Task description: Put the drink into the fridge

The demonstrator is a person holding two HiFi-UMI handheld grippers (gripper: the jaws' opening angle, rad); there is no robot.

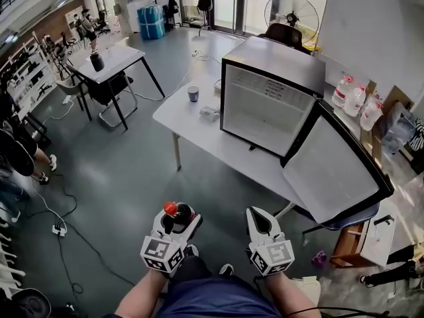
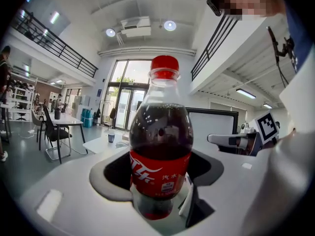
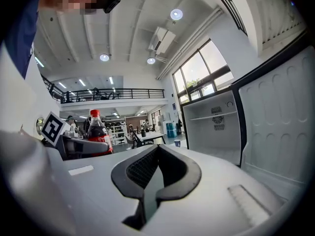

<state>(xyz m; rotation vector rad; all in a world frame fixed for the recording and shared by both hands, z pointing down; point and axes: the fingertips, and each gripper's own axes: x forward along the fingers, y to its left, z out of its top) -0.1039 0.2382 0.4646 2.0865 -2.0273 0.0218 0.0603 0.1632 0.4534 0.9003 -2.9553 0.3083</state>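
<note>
Currently, the left gripper [image 1: 180, 218] has its fingers spread wide and clamped on the drink bottle [image 2: 160, 151], a dark cola with a red cap [image 2: 164, 65] and a red label. The bottle stands upright in the grip. It is held in the air low in the head view, in front of the person's body and well apart from the fridge [image 1: 265, 105]. The right gripper [image 1: 257, 214] is just beside the left one, on its right. Its fingers are together with nothing between them, as the right gripper view confirms. The fridge sits on a white desk [image 1: 189, 128] with its door [image 1: 334, 171] swung open to the right and its white interior facing the person. On the same desk, left of the fridge, stands a small cup [image 1: 193, 93]. A small white item [image 1: 209, 113] lies near the cup; what it is cannot be told. A second desk [image 1: 116, 58] stands further back at left. A fan [image 1: 291, 13] stands behind the fridge.
</note>
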